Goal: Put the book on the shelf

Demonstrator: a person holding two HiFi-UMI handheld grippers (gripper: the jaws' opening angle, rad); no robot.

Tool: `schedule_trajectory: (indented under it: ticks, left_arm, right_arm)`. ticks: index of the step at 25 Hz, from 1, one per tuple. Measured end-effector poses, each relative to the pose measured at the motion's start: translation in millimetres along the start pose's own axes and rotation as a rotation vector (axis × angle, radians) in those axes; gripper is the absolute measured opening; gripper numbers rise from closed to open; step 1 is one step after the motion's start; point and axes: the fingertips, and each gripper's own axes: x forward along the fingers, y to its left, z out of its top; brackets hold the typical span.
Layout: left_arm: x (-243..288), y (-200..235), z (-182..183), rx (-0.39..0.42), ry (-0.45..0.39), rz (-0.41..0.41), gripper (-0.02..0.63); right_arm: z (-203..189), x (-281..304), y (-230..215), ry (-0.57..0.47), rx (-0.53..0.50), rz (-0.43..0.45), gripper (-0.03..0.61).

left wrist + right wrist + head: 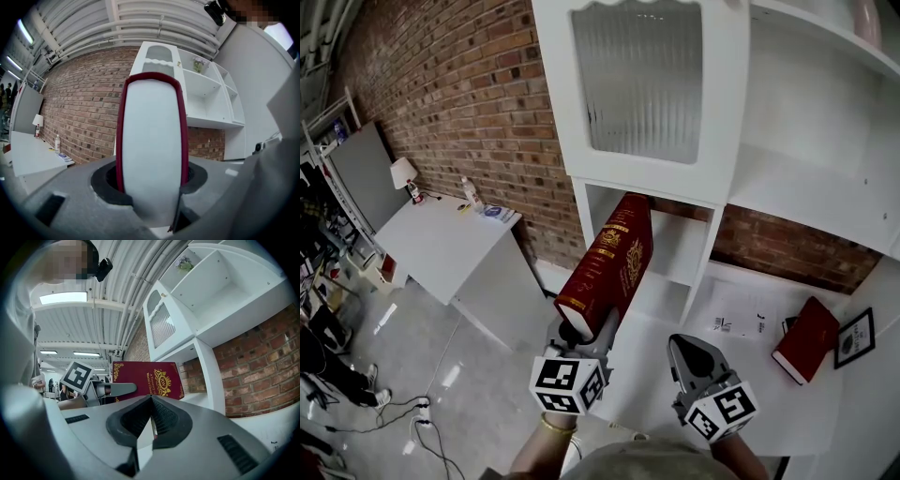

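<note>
- The left gripper [584,330] was clamped on the lower end of a dark red book [611,262]. Its jaws stood wide and pressed against the two covers.
- In the left gripper view, the pale page edge of the book faced the camera, with a red cover on either side running down between the jaws.
- The book was held in the air, tilted, with gold ornament on its cover and spine. Its upper end pointed toward the open lower compartment [675,248] of the white shelf unit [727,112].
- The book's top lay close to the compartment's opening; whether it had crossed the front edge could not be told.
- The right gripper [690,349] hovered just to the right of the left one, above the white table [769,398]. Its jaws were closed together with nothing between them.
- A second red book [806,339] lay flat on the table to the right, beside a black-framed picture [855,337].
- A printed sheet of paper [736,314] lay on the table, left of the second book.
- A red brick wall [459,84] stood behind the shelf unit.
</note>
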Motion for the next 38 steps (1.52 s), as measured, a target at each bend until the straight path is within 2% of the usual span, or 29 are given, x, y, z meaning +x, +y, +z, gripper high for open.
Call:
schedule_trajectory:
  ticks: [38]
  left_arm:
    - [80,2,-23,0.051,0.063,0.038,0.232]
  right_arm:
    - [-15,12,-35,0.029,0.034,0.040,0.007]
